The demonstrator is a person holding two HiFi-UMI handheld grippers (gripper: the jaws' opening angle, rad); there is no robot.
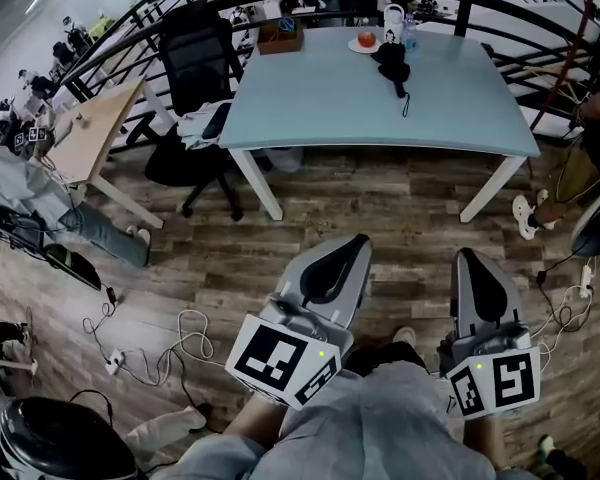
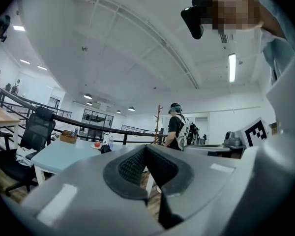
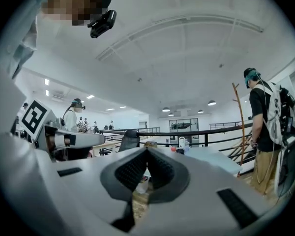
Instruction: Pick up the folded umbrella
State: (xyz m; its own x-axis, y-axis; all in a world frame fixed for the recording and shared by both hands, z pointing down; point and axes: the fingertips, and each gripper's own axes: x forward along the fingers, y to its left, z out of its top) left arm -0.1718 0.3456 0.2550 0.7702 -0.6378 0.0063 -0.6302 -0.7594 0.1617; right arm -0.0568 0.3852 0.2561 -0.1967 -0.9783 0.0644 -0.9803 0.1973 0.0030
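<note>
The folded black umbrella [image 1: 392,65] lies on the far middle of the light blue table [image 1: 310,98], its strap trailing toward me. Both grippers are held low by my body, well short of the table and pointing at it. My left gripper [image 1: 357,241] is shut with nothing in it, and my right gripper [image 1: 470,256] is shut and empty too. In the left gripper view the jaws [image 2: 145,149] meet and the umbrella [image 2: 105,149] is a small dark shape on the table. In the right gripper view the closed jaws [image 3: 147,150] stand below the distant umbrella [image 3: 180,151].
A red apple on a plate [image 1: 366,40], a bottle [image 1: 410,34] and a wooden box [image 1: 280,36] sit near the umbrella. A black office chair [image 1: 202,88] stands left of the table. Cables [image 1: 170,348] lie on the wood floor. A person with a backpack [image 3: 265,127] stands at right.
</note>
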